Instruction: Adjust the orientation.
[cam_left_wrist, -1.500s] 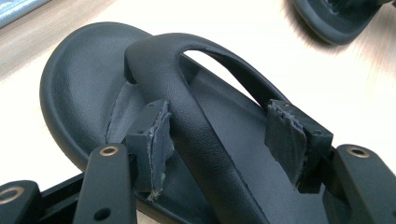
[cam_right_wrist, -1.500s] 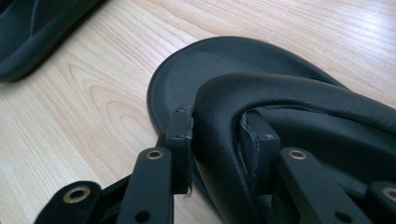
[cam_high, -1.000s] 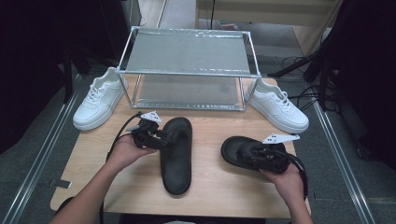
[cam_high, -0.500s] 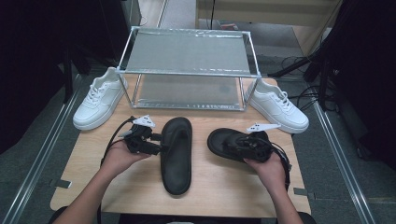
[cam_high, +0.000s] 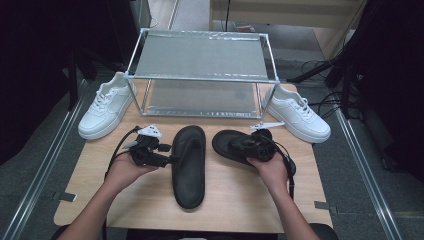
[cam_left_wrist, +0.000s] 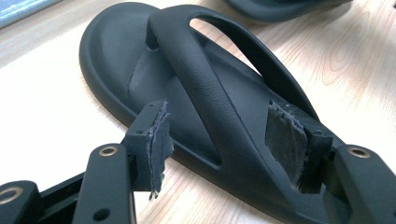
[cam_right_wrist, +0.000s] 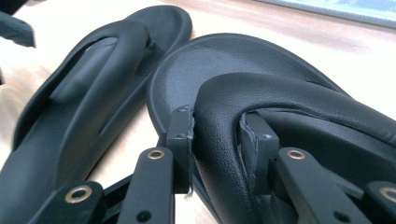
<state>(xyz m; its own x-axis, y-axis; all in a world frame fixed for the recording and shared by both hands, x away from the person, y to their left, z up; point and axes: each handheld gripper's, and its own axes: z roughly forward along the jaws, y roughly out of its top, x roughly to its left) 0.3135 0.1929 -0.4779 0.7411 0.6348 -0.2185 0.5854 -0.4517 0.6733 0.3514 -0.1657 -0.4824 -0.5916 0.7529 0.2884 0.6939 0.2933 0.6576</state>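
Since the earlier frame, the right sandal (cam_high: 231, 143) had been dragged beside the left sandal (cam_high: 188, 165), its strap clamped by the right gripper (cam_right_wrist: 215, 140); the left gripper (cam_left_wrist: 224, 140) was held open astride the other strap.

A light wooden table (cam_high: 240, 200) stands on a grey floor (cam_high: 35, 165). At its 12 o'clock side sits a metal-framed rack (cam_high: 200, 55) with a see-through shelf on top. A white shoe (cam_high: 102, 107) lies at 10 o'clock and another white shoe (cam_high: 300, 112) at 2 o'clock, with dark cables (cam_high: 325, 102) on the floor past it.
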